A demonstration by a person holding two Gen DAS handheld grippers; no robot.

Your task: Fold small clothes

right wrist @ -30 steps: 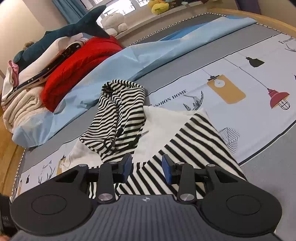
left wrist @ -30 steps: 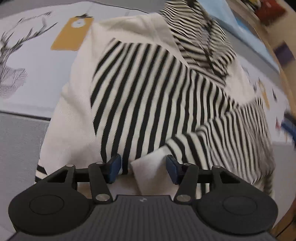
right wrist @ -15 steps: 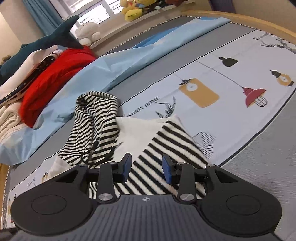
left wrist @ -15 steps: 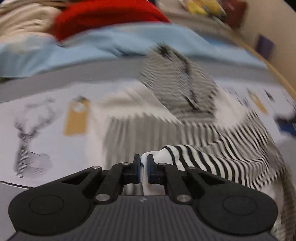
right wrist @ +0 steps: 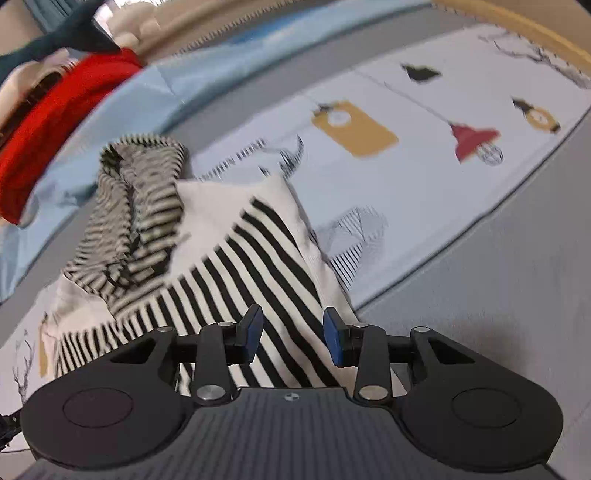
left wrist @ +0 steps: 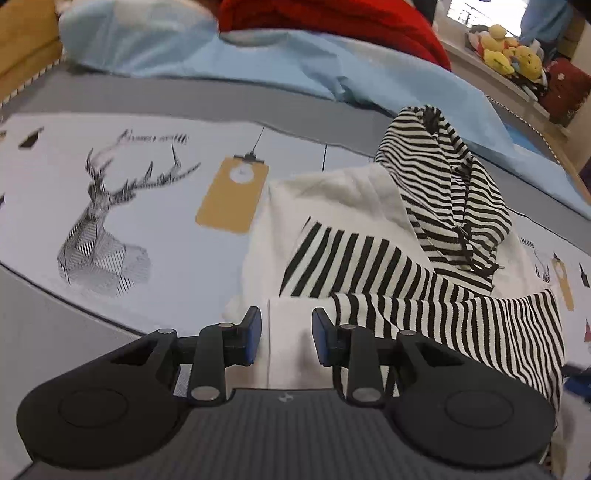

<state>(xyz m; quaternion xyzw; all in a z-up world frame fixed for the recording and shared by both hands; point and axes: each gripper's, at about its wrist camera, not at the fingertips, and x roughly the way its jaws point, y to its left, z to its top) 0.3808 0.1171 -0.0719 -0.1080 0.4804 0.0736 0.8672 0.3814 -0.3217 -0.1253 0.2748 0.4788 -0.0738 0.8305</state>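
A cream hooded top (left wrist: pixel 354 206) with black-and-white stripes lies on the printed bed cover, its striped hood (left wrist: pixel 443 177) at the far end. One striped sleeve (left wrist: pixel 461 325) is folded across the body. Its white cuff (left wrist: pixel 291 317) lies between the fingers of my left gripper (left wrist: pixel 286 332), whose jaws are opening, with the pads clear of the cloth. In the right wrist view the same top (right wrist: pixel 258 258) and hood (right wrist: pixel 140 206) appear blurred. My right gripper (right wrist: pixel 293 332) hovers open over the striped near edge, pinching nothing.
The printed bed cover (left wrist: pixel 147 221) with deer and lamp drawings spreads left and right of the top. A light-blue sheet (left wrist: pixel 258 62) and a red garment (left wrist: pixel 332 18) lie beyond. Plush toys (left wrist: pixel 509 59) sit on a ledge. The cover's grey border (right wrist: pixel 498 295) runs to the right.
My left gripper closed on the white cuff, rose and tilted up with it, then parted its jaws again. My right gripper came lower and nearer over the striped edge, still open.
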